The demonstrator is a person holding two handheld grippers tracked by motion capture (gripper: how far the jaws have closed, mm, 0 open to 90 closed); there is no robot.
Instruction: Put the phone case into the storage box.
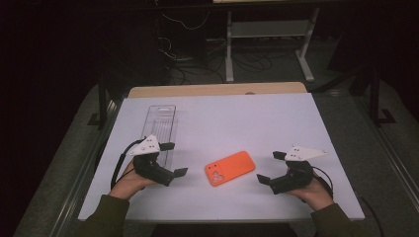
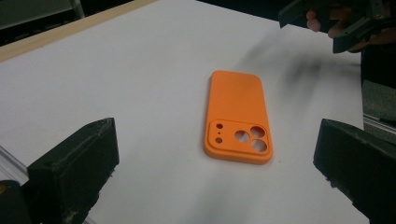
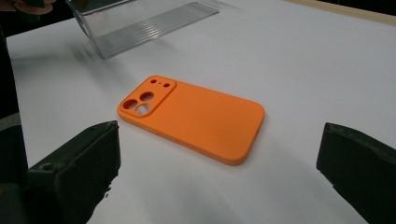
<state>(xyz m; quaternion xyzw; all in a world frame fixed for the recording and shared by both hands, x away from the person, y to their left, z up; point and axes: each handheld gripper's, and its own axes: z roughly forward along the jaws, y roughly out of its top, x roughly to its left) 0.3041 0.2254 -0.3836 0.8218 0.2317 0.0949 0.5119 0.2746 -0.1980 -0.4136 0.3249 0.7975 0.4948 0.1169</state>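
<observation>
So you're basically lining up for the grab right now. That orange silicone phone case (image 1: pixel 230 168) is lying flat, back side up with the camera cutouts showing, on the white table sheet (image 1: pixel 237 118), sitting between your two tools and touching neither one.

Your left gripper (image 1: pixel 174 159) is hanging just left of the case with its jaws spread wide and nothing in them, and your right gripper (image 1: pixel 270 167) is doing the same thing on the other side, spread and empty. Both are pointing inward at the case, and your hands are sitting low near the front edge of the table, forearms coming in from the bottom.

The clear ribbed plastic tray (image 1: pixel 160 127) is lying behind your left tool, farther up the table, so I'm guessing that's where the case is heading.

Next move, as I see it: the case is thin and flat on the sheet, so you're probably needing to bring one jaw down along a long edge and pinch across the width, or tip it up with the other tool first.
</observation>
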